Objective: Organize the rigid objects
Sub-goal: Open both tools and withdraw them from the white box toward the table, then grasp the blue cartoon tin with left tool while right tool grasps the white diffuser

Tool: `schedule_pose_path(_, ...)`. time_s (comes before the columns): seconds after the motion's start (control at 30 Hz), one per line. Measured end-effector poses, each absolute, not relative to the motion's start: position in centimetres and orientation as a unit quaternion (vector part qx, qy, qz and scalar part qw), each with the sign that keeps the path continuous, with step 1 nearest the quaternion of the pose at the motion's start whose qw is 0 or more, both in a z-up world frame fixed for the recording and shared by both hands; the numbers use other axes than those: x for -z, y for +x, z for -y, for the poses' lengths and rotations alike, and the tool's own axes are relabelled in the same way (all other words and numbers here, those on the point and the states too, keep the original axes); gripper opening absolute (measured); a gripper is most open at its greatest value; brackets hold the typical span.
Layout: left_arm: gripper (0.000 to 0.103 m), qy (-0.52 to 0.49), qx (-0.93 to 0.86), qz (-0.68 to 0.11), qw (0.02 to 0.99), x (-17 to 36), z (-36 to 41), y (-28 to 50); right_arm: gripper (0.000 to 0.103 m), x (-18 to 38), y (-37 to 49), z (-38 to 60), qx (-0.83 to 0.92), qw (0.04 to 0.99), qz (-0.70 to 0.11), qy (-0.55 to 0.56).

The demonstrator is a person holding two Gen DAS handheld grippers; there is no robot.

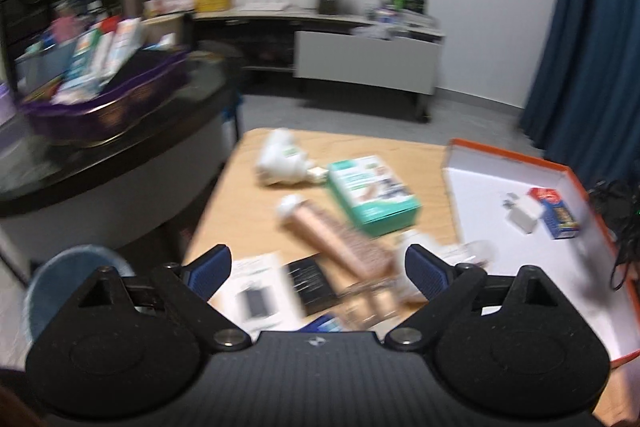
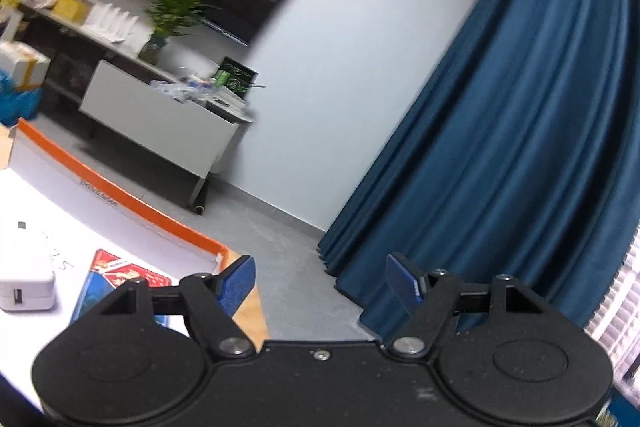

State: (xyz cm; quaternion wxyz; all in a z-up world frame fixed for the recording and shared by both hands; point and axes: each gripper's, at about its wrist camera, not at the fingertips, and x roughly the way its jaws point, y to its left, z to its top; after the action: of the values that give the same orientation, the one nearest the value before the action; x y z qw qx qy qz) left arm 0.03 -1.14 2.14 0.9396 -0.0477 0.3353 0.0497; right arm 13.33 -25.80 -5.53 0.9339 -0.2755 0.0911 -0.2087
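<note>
My left gripper (image 1: 318,269) stands open above the near end of a wooden table (image 1: 236,187), with nothing between its blue pads. Beyond it lie a pink tube with a white cap (image 1: 332,235), a teal box (image 1: 372,193), a white bottle (image 1: 280,157), a black card (image 1: 310,285) and a white leaflet (image 1: 256,291). An orange-rimmed white tray (image 1: 480,183) on the right holds a white charger (image 1: 522,213) and a red-and-blue box (image 1: 558,213). My right gripper (image 2: 320,281) is open and empty, pointing level past the tray's corner (image 2: 218,251) at a blue curtain. The charger (image 2: 24,283) and the box (image 2: 116,277) lie at its left.
A dark round table (image 1: 120,147) at the left carries a purple basket (image 1: 104,107) full of boxes. A blue bin (image 1: 60,279) stands low at the left. A blue curtain (image 2: 500,127) fills the right. A white cabinet (image 1: 364,59) with plants stands by the far wall. Black cables (image 1: 616,223) lie beside the tray.
</note>
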Motion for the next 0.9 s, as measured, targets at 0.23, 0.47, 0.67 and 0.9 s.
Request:
schedule_pose_path(0.23,0.097,-0.078,-0.07,-0.357,0.928,-0.3,-1.5,-2.9,0.102,-0.5,6.7,23.6,0.028,0.982,-0.149,-0.112)
schedule_pose_path(0.47,0.099,-0.11,-0.046,-0.374,0.92,2.2,0.4,-3.1,0.102,-0.8,2.3,20.0,-0.128,0.945,-0.29,0.077)
schedule_pose_path(0.67,0.099,-0.114,-0.046,-0.375,0.919,3.4,0.6,-3.2,0.102,-1.9,-1.0,17.5,-0.151,0.937,-0.303,0.084)
schedule_pose_path(0.9,0.101,-0.163,-0.083,-0.37,0.911,3.3,-1.6,-3.9,0.102,0.0,-1.3,12.5,-0.175,0.938,-0.3,0.01)
